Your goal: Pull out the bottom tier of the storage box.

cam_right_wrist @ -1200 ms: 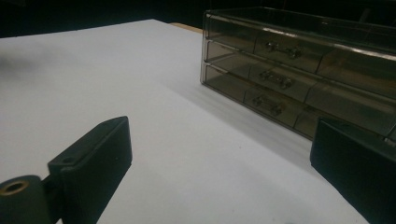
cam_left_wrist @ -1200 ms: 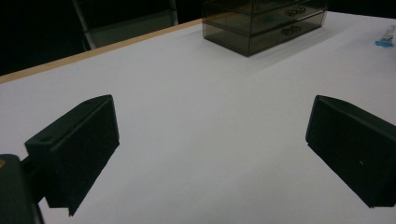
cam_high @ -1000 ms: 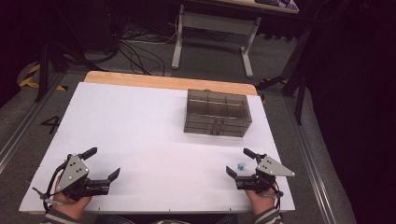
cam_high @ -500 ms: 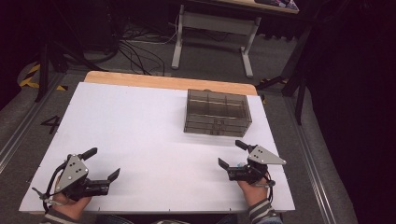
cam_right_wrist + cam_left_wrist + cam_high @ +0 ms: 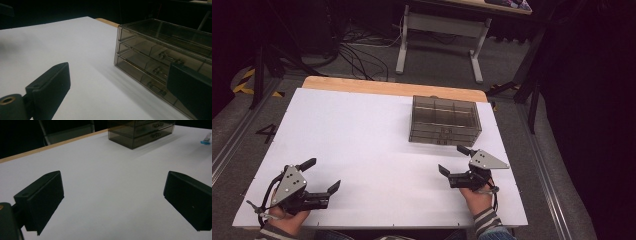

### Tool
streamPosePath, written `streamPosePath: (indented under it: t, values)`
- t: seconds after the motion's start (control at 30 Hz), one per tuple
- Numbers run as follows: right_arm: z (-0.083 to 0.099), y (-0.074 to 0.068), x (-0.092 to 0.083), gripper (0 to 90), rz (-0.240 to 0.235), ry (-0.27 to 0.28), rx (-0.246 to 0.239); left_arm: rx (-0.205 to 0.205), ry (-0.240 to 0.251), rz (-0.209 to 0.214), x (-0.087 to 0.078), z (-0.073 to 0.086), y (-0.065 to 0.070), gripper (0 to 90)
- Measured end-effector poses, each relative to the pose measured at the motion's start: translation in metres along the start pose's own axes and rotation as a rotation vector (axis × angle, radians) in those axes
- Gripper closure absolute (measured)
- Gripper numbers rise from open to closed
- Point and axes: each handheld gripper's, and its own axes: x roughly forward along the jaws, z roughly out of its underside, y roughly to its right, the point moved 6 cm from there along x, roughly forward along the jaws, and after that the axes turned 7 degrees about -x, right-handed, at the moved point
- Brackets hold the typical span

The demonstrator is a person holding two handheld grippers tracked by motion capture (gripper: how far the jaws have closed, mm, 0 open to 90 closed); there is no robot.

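Note:
A smoky transparent box with three drawers [image 5: 444, 120] stands at the back right of the white tabletop [image 5: 362, 135]. My right gripper [image 5: 451, 159] is open just in front of it, jaws wide apart with nothing between them. In the right gripper view, the drawer fronts [image 5: 160, 57] lie close ahead between the right gripper [image 5: 120, 95] jaws. My left gripper [image 5: 322, 174] is open and empty near the front left corner. From the left gripper [image 5: 115, 202], the box [image 5: 141, 131] is far off. A small blue and white piece [image 5: 206, 139] lies on the table at the right.
A wooden strip [image 5: 392, 88] borders the table's far edge. Beyond it, a white metal stand [image 5: 439, 30] and cables [image 5: 357, 45] rest on the floor. Dark stands rise at the right [image 5: 532, 70].
My right gripper has moved left and forward toward the drawer box, covering the small blue piece in the high view. The left gripper has stayed put.

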Motion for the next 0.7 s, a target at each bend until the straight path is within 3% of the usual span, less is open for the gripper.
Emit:
streamPosePath:
  t: [0.5, 0.7]
  values:
    - [-0.007, 0.001, 0.019, 6.1, -0.011, -0.024, -0.016, -0.009, 0.001, -0.002, 0.0, 0.0, 0.0, 3.5]
    - [-0.005, 0.002, 0.021, 6.2, 0.009, -0.055, -0.055, -0.009, 0.001, -0.001, 0.0, 0.0, -0.001, 3.4]
